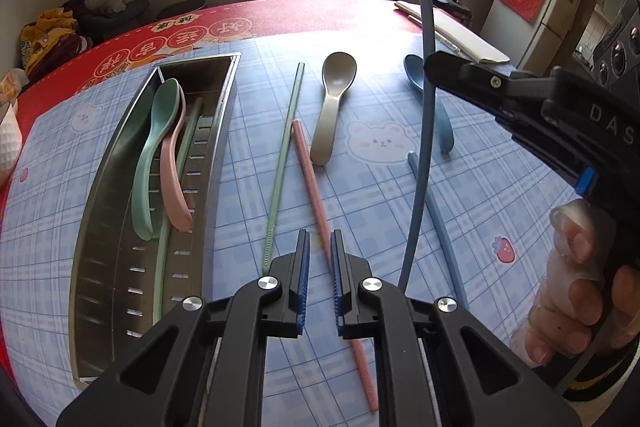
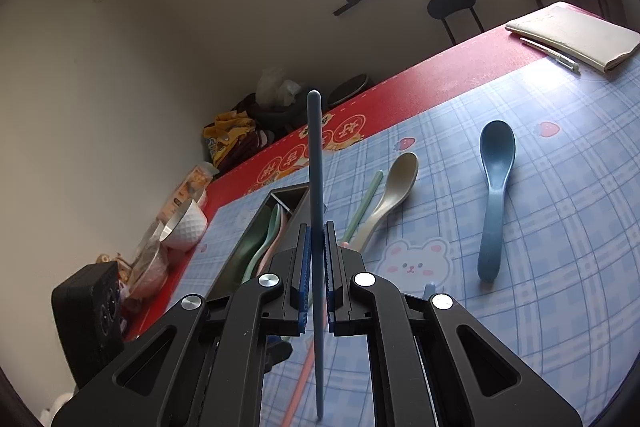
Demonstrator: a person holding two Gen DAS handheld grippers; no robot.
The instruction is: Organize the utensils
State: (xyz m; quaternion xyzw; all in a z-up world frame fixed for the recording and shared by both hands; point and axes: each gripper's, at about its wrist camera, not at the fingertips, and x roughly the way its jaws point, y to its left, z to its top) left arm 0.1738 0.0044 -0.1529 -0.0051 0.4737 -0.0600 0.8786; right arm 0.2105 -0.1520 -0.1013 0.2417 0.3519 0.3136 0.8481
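One blue chopstick (image 2: 316, 187) is clenched between the pads of the right gripper (image 2: 316, 267), standing nearly upright with its rounded end high and its thin tip hanging below the jaws, clear of the desk (image 1: 500, 195). The left gripper (image 1: 319, 279) is released, its jaws parted and grasping nothing, poised just over the pink chopstick (image 1: 310, 171) that lies slantwise on the checked mat.

Just left of that one lies a green chopstick (image 1: 284, 155), and beyond it the steel tray (image 1: 116, 195), which already carries a green spoon (image 1: 154, 147), a pink spoon (image 1: 173, 171) and another green chopstick (image 1: 176, 183). On the mat ahead lie a grey spoon (image 1: 332, 99) and a blue spoon (image 2: 494, 187), with the second blue chopstick (image 1: 434, 211) lying flat beneath the raised one.

Judged from here, the held stick is the chief risk: it is pinched at a single narrow point along a smooth shaft, so it may pivot or slip as it is carried across toward the tray. Its low tip could catch the pink chopstick or the tray's rim and knock things askew. The two grippers also sit close together, so a careless crossing might make them collide.
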